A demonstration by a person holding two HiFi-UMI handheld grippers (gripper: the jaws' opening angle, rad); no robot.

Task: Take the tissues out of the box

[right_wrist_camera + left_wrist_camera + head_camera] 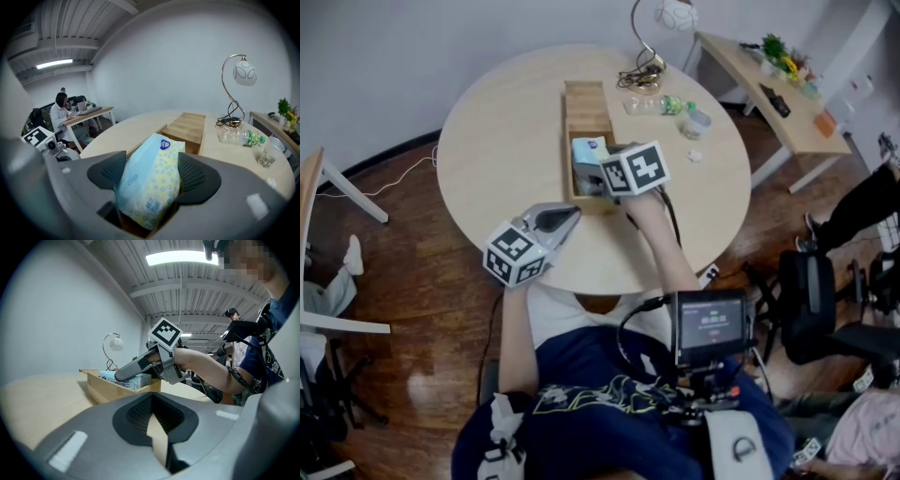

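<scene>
While the right tongs (152,171) are clamped on the tissue pack (149,185) in the near end of the wooden box (586,111) at the middle of the desk (497,159), a straight upward lift seems best, and the left tongs (157,427), closed and empty by the near edge, could steady the box.

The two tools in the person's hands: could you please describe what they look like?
The left tool and right tool are smooth grey shells tapering to two jaws lined with dark ribbed pads. Each carries a white cube printed with black square markers. A black cable trails from the right one. The person wears a navy printed top.
</scene>
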